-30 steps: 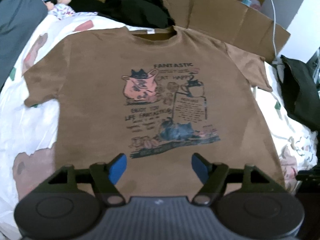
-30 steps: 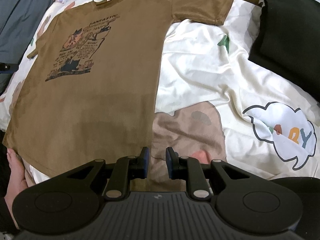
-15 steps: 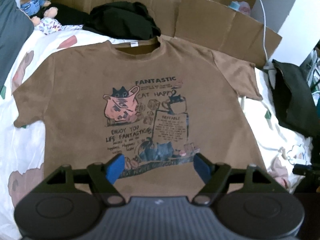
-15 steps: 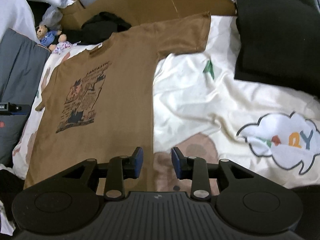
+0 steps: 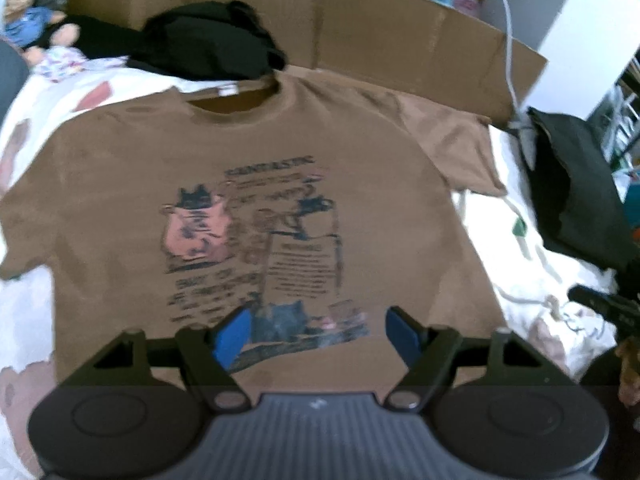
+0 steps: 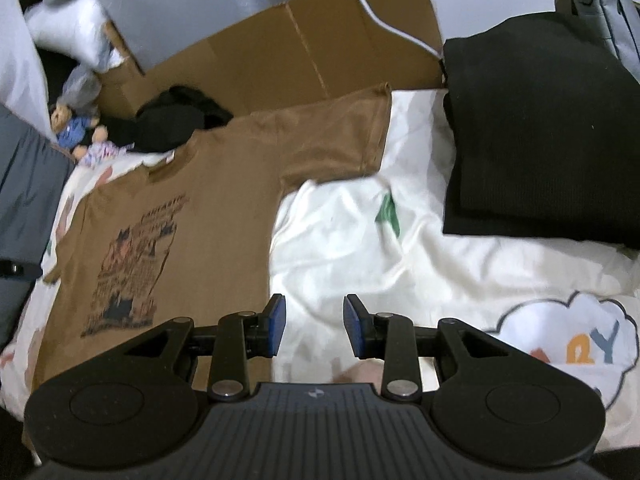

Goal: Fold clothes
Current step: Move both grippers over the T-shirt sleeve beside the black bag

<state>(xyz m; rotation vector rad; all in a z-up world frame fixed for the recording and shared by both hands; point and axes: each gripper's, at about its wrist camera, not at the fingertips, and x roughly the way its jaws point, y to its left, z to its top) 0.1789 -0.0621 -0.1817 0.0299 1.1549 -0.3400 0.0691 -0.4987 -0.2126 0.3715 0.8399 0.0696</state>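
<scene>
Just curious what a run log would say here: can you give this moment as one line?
stage: before first fold | brown T-shirt: flat, print up | left gripper: open | right gripper: open

Brown T-shirt [image 5: 360, 184] showing chest print, lettering blurring beyond reading. Bedsheet [image 6: 460, 272] displaying cloud drawing with letters "RY", orange then blue.

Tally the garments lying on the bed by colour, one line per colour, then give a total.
Brown: 1, the printed T-shirt, spread flat.
Black: 2, a crumpled black garment beyond the collar, and a folded black garment beside the right sleeve.
Total: 3.
Neither the left gripper nor the right gripper holds any; both are open.
</scene>
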